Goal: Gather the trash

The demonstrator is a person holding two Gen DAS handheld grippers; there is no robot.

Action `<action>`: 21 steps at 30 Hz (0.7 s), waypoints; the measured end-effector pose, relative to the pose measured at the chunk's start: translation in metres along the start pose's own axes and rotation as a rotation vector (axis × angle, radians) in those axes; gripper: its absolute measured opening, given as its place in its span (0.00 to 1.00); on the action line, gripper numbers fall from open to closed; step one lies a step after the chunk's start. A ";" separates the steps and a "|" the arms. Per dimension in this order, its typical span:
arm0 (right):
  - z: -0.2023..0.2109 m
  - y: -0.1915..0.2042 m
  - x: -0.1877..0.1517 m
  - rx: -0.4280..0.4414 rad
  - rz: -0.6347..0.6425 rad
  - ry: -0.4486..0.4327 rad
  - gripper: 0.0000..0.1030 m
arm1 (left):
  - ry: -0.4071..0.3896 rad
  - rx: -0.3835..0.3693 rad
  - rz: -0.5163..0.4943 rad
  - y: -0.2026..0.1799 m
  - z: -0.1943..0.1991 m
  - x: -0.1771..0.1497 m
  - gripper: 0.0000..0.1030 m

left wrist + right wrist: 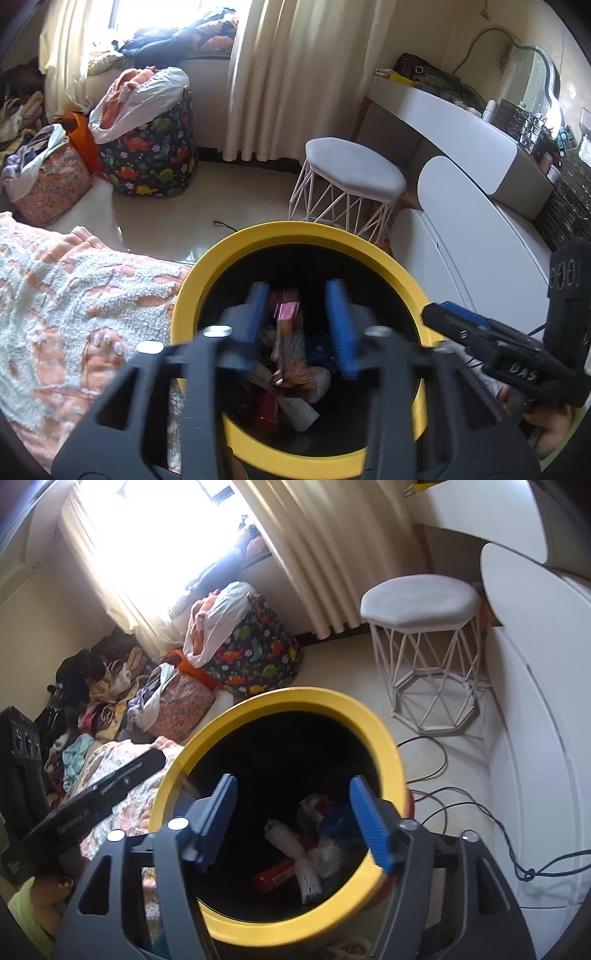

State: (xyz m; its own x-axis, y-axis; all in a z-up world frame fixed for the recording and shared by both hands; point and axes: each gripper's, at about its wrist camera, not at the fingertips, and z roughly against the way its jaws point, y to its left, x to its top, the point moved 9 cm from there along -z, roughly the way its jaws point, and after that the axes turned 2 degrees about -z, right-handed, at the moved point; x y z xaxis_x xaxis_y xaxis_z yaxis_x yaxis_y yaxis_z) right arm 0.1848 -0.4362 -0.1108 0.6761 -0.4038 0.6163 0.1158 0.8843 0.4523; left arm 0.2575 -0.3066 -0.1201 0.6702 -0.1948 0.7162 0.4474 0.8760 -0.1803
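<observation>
Trash is going into the round bin with the yellow plastic rim (384,258) and dark inside, and this is the dropping step of the task. Both tongs are hanging over its mouth and pointing down into it. The left gripper (301,325) is standing with its blue pads partly apart; a pink and orange wrapper (288,314) is showing between them, blurred, and the pads are not seeming to press on it, so it is probably falling or already lying on the pile. The right gripper (293,823) is standing wide open with nothing between its pads. At the bottom of the bin a red tube-like packet (275,877), white foam netting (308,878) and crumpled paper are lying together. The next move, I think, is calling for lifting both tongs clear of the rim without knocking it, then turning toward the room to look for more trash; the peach and white textured blanket (74,295) beside the bin is the nearest place to check.
</observation>
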 end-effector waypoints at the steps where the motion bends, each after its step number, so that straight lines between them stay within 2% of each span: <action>1: 0.004 0.000 0.000 -0.005 0.001 -0.011 0.67 | -0.005 0.002 -0.001 0.000 0.002 -0.001 0.43; 4: 0.012 0.003 0.000 -0.018 0.021 -0.041 0.72 | -0.021 0.020 -0.001 0.003 0.010 -0.004 0.65; 6: 0.017 0.010 -0.001 -0.016 0.046 -0.067 0.76 | -0.038 0.024 -0.001 0.006 0.018 -0.006 0.68; 8: 0.021 0.017 -0.001 -0.015 0.073 -0.092 0.81 | -0.053 0.048 -0.002 0.012 0.027 -0.008 0.80; 10: 0.026 0.029 -0.001 -0.002 0.108 -0.124 0.84 | -0.073 0.075 -0.002 0.018 0.037 -0.011 0.88; 13: 0.033 0.043 -0.004 -0.007 0.154 -0.180 0.93 | -0.110 0.110 0.008 0.032 0.056 -0.015 0.89; 21: 0.047 0.072 -0.016 0.020 0.218 -0.305 0.94 | -0.208 0.210 0.041 0.068 0.110 -0.029 0.89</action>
State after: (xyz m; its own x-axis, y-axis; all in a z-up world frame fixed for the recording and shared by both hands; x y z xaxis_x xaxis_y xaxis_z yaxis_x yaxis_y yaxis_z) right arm 0.1482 -0.3776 -0.0576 0.4354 -0.2603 0.8618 -0.0231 0.9537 0.2998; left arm 0.2033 -0.1928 -0.0793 0.5396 -0.0816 0.8380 0.2758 0.9575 -0.0844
